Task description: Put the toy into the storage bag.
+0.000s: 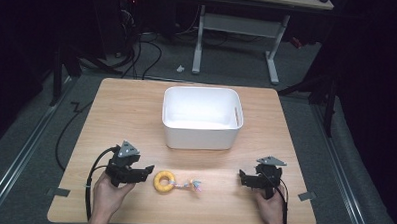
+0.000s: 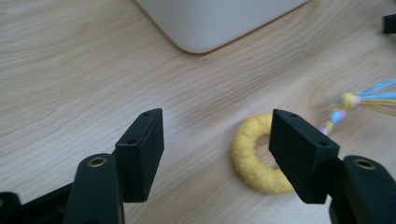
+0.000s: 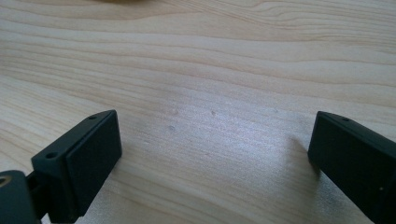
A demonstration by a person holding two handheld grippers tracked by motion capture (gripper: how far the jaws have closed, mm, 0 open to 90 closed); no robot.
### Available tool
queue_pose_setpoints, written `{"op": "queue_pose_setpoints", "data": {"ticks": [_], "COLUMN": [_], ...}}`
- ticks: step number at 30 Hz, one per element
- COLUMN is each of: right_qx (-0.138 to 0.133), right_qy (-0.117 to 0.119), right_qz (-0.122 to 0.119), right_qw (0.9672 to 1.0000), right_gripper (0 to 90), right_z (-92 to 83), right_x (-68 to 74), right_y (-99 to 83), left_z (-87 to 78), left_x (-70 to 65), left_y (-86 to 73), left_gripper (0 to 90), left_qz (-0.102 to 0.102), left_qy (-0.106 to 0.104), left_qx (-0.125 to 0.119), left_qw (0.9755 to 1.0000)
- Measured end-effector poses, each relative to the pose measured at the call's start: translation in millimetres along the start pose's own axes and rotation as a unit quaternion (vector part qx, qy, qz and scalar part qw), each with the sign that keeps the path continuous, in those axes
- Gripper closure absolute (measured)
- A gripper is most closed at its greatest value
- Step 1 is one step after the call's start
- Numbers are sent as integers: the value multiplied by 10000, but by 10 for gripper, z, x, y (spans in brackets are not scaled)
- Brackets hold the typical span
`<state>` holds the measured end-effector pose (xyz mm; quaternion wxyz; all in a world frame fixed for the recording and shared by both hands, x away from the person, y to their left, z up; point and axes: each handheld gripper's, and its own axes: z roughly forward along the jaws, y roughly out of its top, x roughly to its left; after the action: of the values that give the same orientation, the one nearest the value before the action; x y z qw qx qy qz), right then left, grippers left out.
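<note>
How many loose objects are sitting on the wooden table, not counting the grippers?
2. A white plastic rectangular bin stands mid-table toward the far edge; a yellow ring toy with a pastel braided rope tail lies near the front edge, between both grippers. The bin looks empty.

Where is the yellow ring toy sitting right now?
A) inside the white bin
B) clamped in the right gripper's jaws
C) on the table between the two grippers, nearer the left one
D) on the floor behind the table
C: the high view shows the yellow ring toy lying on the wooden table, just beside the left gripper and well apart from the right gripper, in front of the white bin.
</note>
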<state>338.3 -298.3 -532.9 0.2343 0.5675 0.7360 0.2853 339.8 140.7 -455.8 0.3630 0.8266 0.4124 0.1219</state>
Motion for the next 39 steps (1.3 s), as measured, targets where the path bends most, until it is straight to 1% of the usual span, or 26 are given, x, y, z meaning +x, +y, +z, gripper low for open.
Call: {"op": "queue_pose_setpoints", "data": {"ticks": [2,7,9,12,13,14,16,17,18,21,24,27,28,30,33,35,39], "right_qx": [-2,-10,-10,-20,-22,-22,-24,-24,-25,-28,-31,-29,-29,-20,-21,-21,-24], "right_qy": [0,16,17,24,32,35,38,38,39,46,48,47,46,46,44,43,44], "right_qz": [8,-1,5,-13,-11,-11,-13,-11,-14,-14,-5,-8,-7,3,7,6,11], "right_qw": [10000,10000,10000,10000,10000,10000,10000,10000,10000,10000,10000,10000,10000,10000,10000,10000,10000], "right_gripper": [31,39,40,47,51,53,54,54,55,59,59,59,59,59,59,59,59], "right_z": [-2,-5,-6,-4,-4,-3,-4,-4,-4,-4,-4,-4,-4,-5,-5,-5,-5], "right_x": [3,6,7,8,11,14,15,15,15,18,19,19,19,21,21,21,22], "right_y": [-1,-3,-4,-1,2,3,3,3,3,3,5,5,5,5,5,5,5], "left_z": [17,77,110,178,202,222,259,278,300,376,458,508,524,556,585,606,631], "left_x": [-42,-124,-159,-213,-232,-247,-264,-275,-288,-307,-323,-329,-330,-336,-328,-328,-326], "left_y": [23,89,112,123,121,122,132,138,144,151,148,135,128,106,63,56,63], "left_gripper": [373,384,388,402,423,435,440,442,442,442,442,442,442,453,464,464,472], "left_qz": [68,226,323,407,457,482,449,475,504,559,687,720,750,765,753,783,772], "left_qy": [10,-66,-72,-168,-151,-141,-192,-150,-115,-130,-75,-101,-81,25,-6,53,20], "left_qx": [72,197,287,436,483,525,604,632,666,796,975,1053,1099,1217,1289,1355,1379], "left_qw": [9999,9995,9990,9981,9977,9974,9970,9968,9964,9952,9928,9918,9911,9896,9888,9877,9874]}}
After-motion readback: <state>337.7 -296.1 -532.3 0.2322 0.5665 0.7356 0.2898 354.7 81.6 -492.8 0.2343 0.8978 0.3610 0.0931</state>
